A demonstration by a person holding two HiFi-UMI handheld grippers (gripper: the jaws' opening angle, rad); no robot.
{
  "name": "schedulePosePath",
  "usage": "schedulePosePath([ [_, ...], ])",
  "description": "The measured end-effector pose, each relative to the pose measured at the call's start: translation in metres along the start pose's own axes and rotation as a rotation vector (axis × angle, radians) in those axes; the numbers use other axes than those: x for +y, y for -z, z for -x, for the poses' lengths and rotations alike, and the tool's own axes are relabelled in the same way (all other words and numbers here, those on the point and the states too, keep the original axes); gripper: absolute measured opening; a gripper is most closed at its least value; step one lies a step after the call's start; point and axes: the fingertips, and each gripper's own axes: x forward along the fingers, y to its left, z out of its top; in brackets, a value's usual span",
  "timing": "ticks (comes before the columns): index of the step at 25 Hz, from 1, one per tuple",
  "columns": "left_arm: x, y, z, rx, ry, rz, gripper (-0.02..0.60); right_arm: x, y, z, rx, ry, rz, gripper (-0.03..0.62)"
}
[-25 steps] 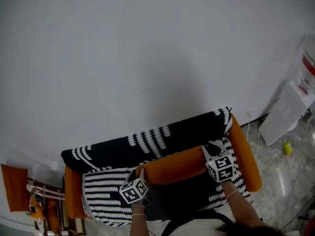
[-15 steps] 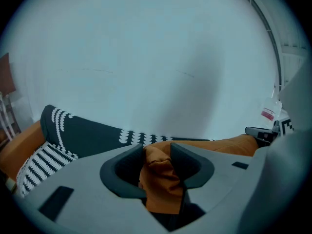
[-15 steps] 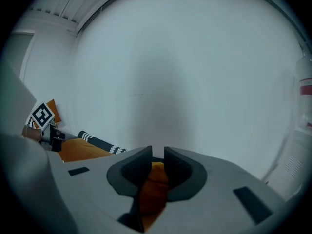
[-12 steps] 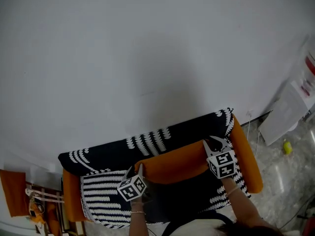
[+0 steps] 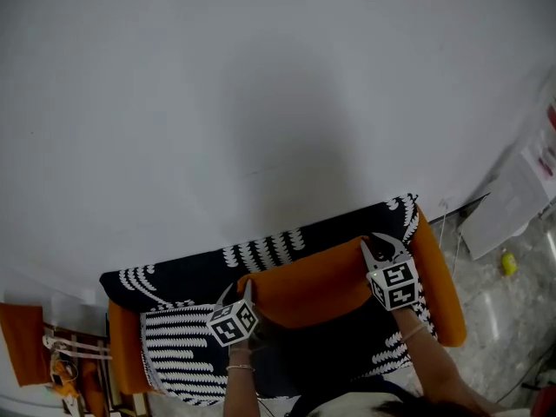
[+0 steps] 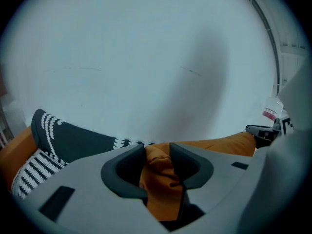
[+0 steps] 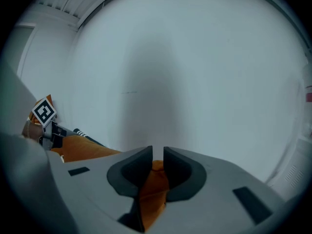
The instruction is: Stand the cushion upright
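The cushion (image 5: 308, 283) is orange and oblong. It is held above the sofa (image 5: 174, 276) seat, close in front of the backrest, with its long top edge running between the two grippers. Whether it touches the backrest cannot be determined.

Left gripper (image 5: 236, 291): clamped on the cushion's left top corner. In the left gripper view, a bunched fold of orange fabric fills the gap between the jaws and both pads press on it.

Right gripper (image 5: 382, 247): clamped on the cushion's right top corner. In the right gripper view, the jaws stand nearly together, with a thin fold of orange fabric pinched between them.

Both grippers point toward the white wall (image 5: 261, 102) and slightly downward. A forearm (image 5: 430, 363) extends back from the right gripper toward the lower edge of the head view.

The sofa stands against the wall. It has a black cover with white patterns and orange arms (image 5: 437, 272) at both ends. The cushion sits between these arms, nearer the right one.
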Motion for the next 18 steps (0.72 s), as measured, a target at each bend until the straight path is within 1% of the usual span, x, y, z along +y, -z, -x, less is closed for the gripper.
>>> schedulePosePath([
  [7,0.005,-0.018,-0.034,0.011,0.021,0.005,0.164,0.000,-0.006,-0.035,0.020,-0.011,0.024,0.069],
  [18,0.018,-0.039,-0.086,0.061,0.046,0.007,0.167,-0.006,-0.011,-0.089,0.039,-0.016,0.022,0.067],
])
